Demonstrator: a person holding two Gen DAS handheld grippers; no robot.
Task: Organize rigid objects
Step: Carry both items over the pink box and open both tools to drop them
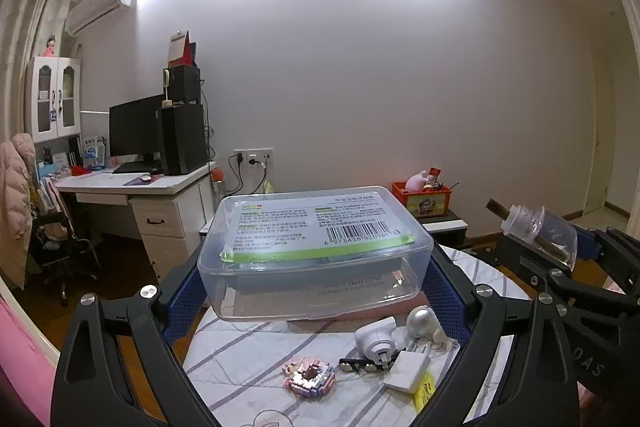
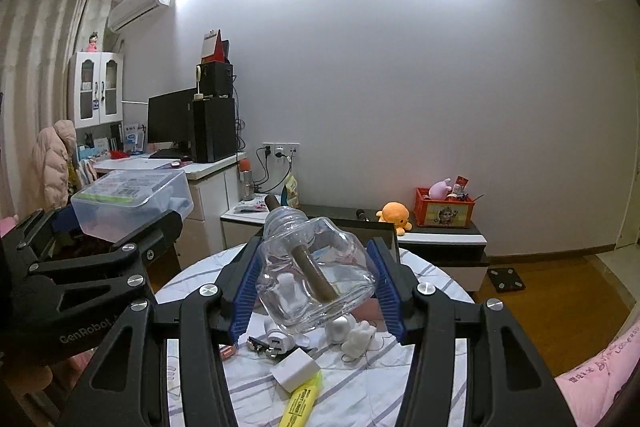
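Right gripper [image 2: 316, 283]: fingers [image 2: 244, 291] pinching a clear glass bottle [image 2: 320, 267] from both sides, blue pads against its flat walls. Bottle is lifted off the surface [image 2: 360, 387], tilted, neck pointing away and up-left from the camera; a brown stick [image 2: 316, 275] runs through the neck along the bottle's long axis.

Left gripper [image 1: 316, 259]: fingers [image 1: 184, 295] spread wide and clamped on the short ends of a clear plastic box [image 1: 316, 243], lid on, printed label with barcode on top. Box is in the air, roughly level, long axis across the fingers.

Key relation: both hands are full and raised side by side, box to the left of the bottle, well apart, neither touching. Bottle neck points toward the far side, not toward the box.

Below, on the striped cloth over the round surface: a white charger plug [image 1: 376, 343], white adapter block [image 1: 406, 371], yellow highlighter [image 2: 300, 403], small coloured cube toy [image 1: 308, 377], silver ball-shaped item [image 1: 422, 323], white figurine [image 2: 360, 341]. These lie nearer the right hand.

Judgement: each held item needs a set-down spot before any loose piece can be picked. The glass may slip at this tilt.
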